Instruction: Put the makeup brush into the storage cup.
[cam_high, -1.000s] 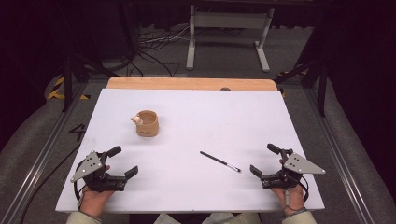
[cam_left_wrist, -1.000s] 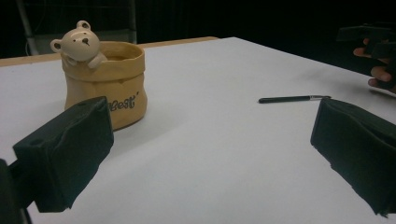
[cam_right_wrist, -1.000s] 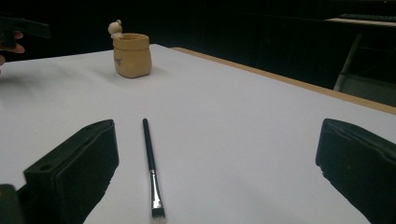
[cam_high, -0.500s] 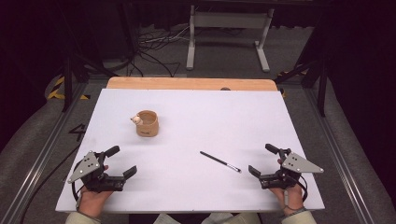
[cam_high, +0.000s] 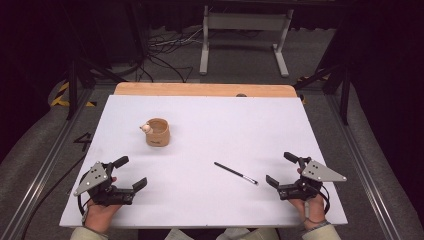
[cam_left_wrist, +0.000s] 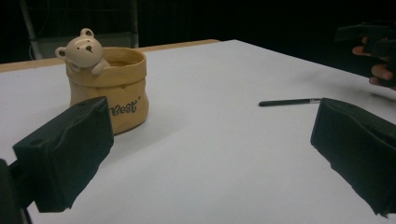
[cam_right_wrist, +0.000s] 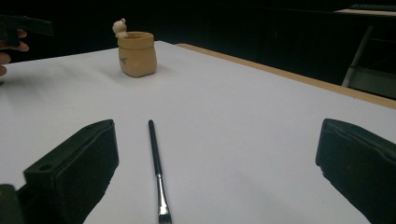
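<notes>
A tan sack-shaped pot (cam_high: 158, 132) with a small bear figure on its rim stands on the white table (cam_high: 225, 120), left of the middle. A thin black brush (cam_high: 235, 173) lies flat toward the front right. My left gripper (cam_high: 131, 172) rests open at the front left corner, with the pot (cam_left_wrist: 109, 88) a little ahead of it. At the front right, my right gripper (cam_high: 280, 167) is open too, just right of the brush's bristle end. The brush (cam_right_wrist: 156, 161) lies between the right gripper's jaws, slightly ahead of them and untouched. Neither gripper holds anything.
A wooden strip (cam_high: 205, 89) runs along the table's far edge. Beyond it, a white metal stand (cam_high: 242, 30) and cables sit on the dark floor. Metal rails (cam_high: 360, 165) flank both sides of the table.
The left hand has drifted very slightly left; the right hand is nearly still. Both grippers stay open, and pot and brush have not moved.
</notes>
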